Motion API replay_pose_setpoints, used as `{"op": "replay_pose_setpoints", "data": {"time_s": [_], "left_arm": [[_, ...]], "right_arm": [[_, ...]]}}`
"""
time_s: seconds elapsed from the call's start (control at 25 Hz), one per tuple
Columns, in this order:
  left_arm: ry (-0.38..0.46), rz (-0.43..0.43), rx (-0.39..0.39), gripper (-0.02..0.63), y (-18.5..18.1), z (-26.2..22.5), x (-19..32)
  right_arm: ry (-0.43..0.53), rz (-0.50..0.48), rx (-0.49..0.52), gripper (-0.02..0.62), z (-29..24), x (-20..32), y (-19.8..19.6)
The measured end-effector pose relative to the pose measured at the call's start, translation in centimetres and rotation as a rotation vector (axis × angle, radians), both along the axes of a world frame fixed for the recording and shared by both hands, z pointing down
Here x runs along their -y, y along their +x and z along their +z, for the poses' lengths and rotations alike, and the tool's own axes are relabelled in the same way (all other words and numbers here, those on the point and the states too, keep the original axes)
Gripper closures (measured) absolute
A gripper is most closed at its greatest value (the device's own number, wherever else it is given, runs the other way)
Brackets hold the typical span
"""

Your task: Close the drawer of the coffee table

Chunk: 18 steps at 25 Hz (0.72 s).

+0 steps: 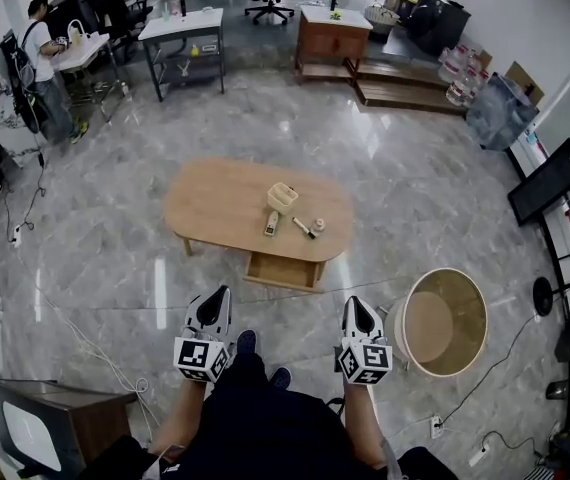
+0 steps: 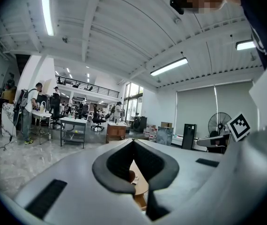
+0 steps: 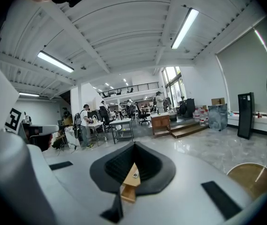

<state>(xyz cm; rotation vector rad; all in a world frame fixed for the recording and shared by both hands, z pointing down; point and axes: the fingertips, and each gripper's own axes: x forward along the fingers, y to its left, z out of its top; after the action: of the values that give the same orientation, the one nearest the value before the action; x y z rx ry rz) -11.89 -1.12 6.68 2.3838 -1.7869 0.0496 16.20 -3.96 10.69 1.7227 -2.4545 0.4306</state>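
Note:
An oval wooden coffee table (image 1: 215, 203) stands on the marble floor ahead of me, its drawer (image 1: 285, 271) pulled out on the near side. On the tabletop are a small basket (image 1: 282, 197), a remote (image 1: 271, 224) and a pen-like item (image 1: 305, 228). My left gripper (image 1: 213, 308) and right gripper (image 1: 356, 313) are held side by side short of the drawer, both shut and empty. Through the slit of the left gripper (image 2: 134, 175) I see a strip of the table (image 2: 139, 184). The right gripper (image 3: 132, 172) view shows the drawer (image 3: 129, 192) between its closed tips.
A round wooden side table (image 1: 447, 320) stands to the right of my right gripper. Cables (image 1: 85, 340) trail over the floor at the left. A dark cabinet (image 1: 70, 418) is at my lower left. Desks, chairs and a person (image 1: 43, 63) are far back.

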Motion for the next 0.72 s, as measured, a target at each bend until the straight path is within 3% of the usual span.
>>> {"op": "replay_pose_setpoints", "data": {"time_s": [0.72], "left_arm": [[-0.040, 0.011, -0.005, 0.581, -2.4, 4.7, 4.2]], "right_arm": [[-0.039, 0.027, -0.054, 0.571, 3.0, 3.8, 0.1]]}}
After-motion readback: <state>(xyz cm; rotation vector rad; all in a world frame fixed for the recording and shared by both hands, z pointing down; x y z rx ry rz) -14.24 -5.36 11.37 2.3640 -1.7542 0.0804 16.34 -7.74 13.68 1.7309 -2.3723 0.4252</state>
